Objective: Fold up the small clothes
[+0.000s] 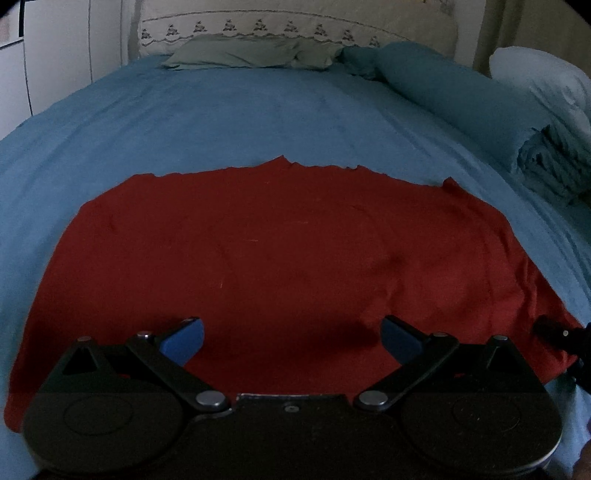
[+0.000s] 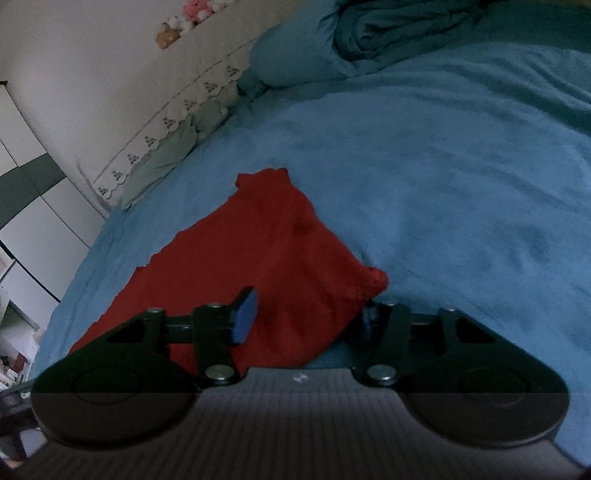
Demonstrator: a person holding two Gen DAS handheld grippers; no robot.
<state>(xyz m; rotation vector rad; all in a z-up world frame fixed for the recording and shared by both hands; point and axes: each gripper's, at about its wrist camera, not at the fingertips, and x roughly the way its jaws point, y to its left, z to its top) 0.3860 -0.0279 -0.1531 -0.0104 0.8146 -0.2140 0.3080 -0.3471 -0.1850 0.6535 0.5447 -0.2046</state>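
**Red garment spread flat, folding barely begun**

While no crease or doubled layer shows across the red garment (image 1: 266,266), looks like an early stage: laid out wide on the blue bedspread (image 1: 221,122), close to the near edge of the bed, far hem ragged but flat. Judged as smoothed and ready, with every fold yet to make.

At the left: left gripper (image 1: 291,338) hovering low over the garment's near edge, blue pads (image 1: 184,338) spread wide, nothing between them, cloth visible beneath the gap. Whether touching the fabric cannot be told.

Toward the right: a few wrinkles running along the garment's right side, and a dark shape at that edge in the left wrist view, probably the other tool.

At the right: right gripper (image 2: 306,317) set at the garment's right-hand near corner (image 2: 369,280), which looks slightly bunched and raised. Left pad (image 2: 245,317) over red cloth, the other pad half hidden behind the fabric's edge. Jaws parted, bracketing the corner, not pinching it yet.

Left to do: grasp, lift, fold over, likely more than once. Beyond, at the head of the bed: pillows (image 1: 243,51), embroidered headboard cover (image 1: 258,26), rolled teal bedding (image 1: 454,88).
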